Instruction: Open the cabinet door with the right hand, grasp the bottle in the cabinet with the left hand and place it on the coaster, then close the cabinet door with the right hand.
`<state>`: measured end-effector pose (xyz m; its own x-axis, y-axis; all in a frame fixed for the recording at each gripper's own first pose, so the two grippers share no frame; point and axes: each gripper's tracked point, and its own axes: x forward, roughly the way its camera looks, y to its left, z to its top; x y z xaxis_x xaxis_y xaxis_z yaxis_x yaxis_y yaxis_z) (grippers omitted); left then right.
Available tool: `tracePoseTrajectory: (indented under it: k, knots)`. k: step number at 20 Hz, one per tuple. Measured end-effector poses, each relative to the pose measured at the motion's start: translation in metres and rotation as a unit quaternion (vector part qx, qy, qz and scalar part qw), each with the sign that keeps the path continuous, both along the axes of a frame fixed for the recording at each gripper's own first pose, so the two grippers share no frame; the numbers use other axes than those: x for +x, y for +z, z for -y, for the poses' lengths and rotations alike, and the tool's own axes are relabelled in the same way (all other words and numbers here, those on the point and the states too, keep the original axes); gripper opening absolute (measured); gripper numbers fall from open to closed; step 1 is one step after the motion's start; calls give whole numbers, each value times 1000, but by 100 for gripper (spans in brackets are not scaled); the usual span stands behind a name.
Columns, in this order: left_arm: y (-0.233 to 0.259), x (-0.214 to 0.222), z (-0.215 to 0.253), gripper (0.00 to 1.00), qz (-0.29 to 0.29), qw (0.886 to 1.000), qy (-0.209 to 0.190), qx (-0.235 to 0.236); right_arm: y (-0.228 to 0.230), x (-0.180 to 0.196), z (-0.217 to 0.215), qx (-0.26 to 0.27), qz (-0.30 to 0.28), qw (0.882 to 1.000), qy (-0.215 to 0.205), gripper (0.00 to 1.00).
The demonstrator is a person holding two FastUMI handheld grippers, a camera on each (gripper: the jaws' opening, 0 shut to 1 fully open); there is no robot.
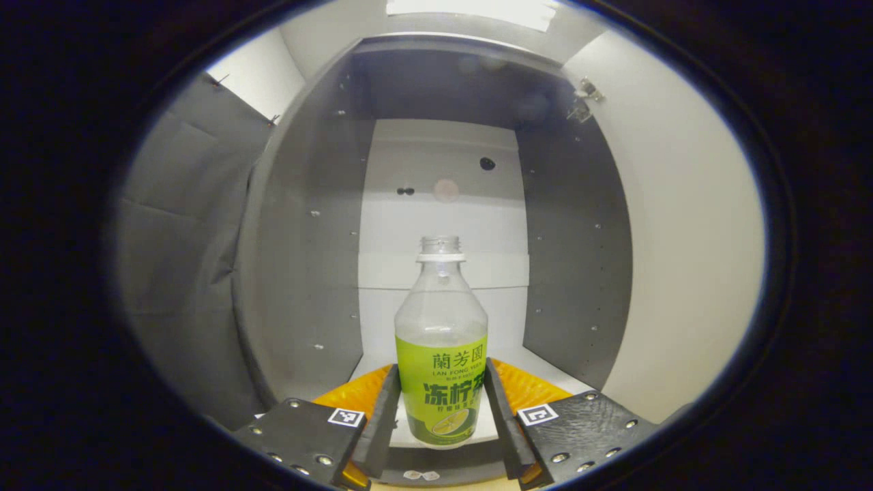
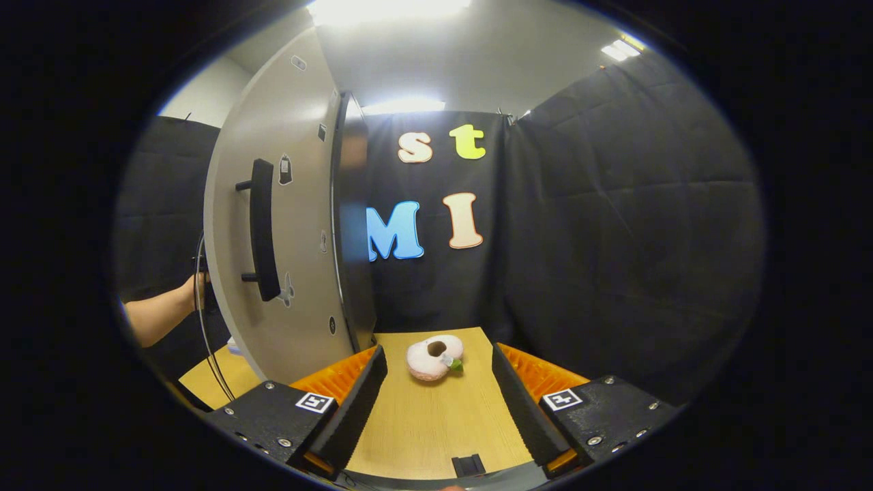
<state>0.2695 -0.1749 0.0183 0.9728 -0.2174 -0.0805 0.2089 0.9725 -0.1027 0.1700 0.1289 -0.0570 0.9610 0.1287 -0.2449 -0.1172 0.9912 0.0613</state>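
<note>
Left gripper (image 1: 442, 409): fingers set around the bottle (image 1: 441, 348), one on each side at the label; firm contact cannot be confirmed. Bottle upright, uncapped, on the cabinet (image 1: 300, 225) floor. Cabinet door (image 2: 286, 225) swung open. Right gripper (image 2: 440, 402): fingers apart over the tabletop (image 2: 436, 423), nothing held.

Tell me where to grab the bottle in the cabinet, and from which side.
Grip the bottle at its labelled lower body, coming straight in from the cabinet's open front. It stands upright, and the body is straight-walled there, while it tapers toward the neck. The left gripper already has a finger on either side of the label, seemingly not yet pressing.
</note>
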Motion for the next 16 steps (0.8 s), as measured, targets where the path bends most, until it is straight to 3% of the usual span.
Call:
tracePoseTrajectory:
  k: [7, 8, 9, 10, 11, 16]
  knots:
    - [-5, -89, -67, 66, 13, 1000, 10, 3, -5, -29, -47, 24, -10, 999, 22, 95]
    - [-6, -110, -80, 61, 14, 1000, 11, 7, -3, -36, -51, 24, -9, 999, 20, 95]
    - [-12, -127, -87, 66, 17, 1000, 12, 12, 0, -42, -52, 26, -8, 999, 19, 95]
    - [-17, -142, -91, 61, 22, 1000, 10, 17, 2, -48, -55, 27, -7, 999, 19, 95]
    - [-24, -156, -95, 66, 24, 1000, 7, 17, 3, -53, -58, 26, -6, 999, 19, 95]
    - [-78, -228, -102, 66, -1, 1000, -15, -3, 13, -78, -51, 28, -3, 1000, -2, 95]
